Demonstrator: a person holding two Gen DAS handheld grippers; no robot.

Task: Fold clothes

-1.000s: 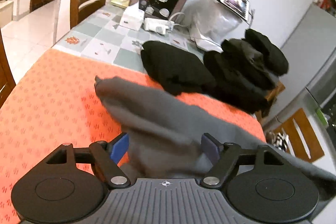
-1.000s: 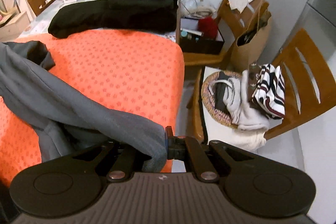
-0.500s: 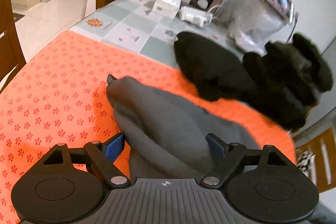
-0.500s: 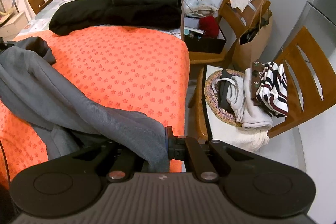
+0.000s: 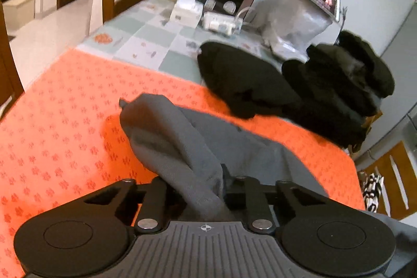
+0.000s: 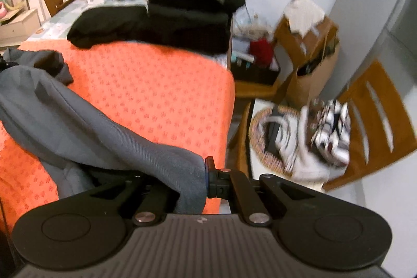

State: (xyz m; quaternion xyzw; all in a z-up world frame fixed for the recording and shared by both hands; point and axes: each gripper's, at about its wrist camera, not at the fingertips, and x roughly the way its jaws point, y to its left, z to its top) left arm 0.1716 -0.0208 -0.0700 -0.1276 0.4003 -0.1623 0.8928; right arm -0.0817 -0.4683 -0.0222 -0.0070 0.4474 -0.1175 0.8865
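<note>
Orange-covered desk (image 5: pixel 65 121) under us: we clamp both hand-held grippers, left (image 5: pixel 198 189) and right (image 6: pixel 187 181), on the grey garment (image 5: pixel 198 145).

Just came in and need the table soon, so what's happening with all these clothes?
A person is folding laundry with a handheld claw in each hand. Both the left claw and the right claw are shut on one grey garment, which lies bunched and unfolded on the orange tablecloth. A stack of dark folded clothes sits at the far end. More clothes wait on a chair.
</note>
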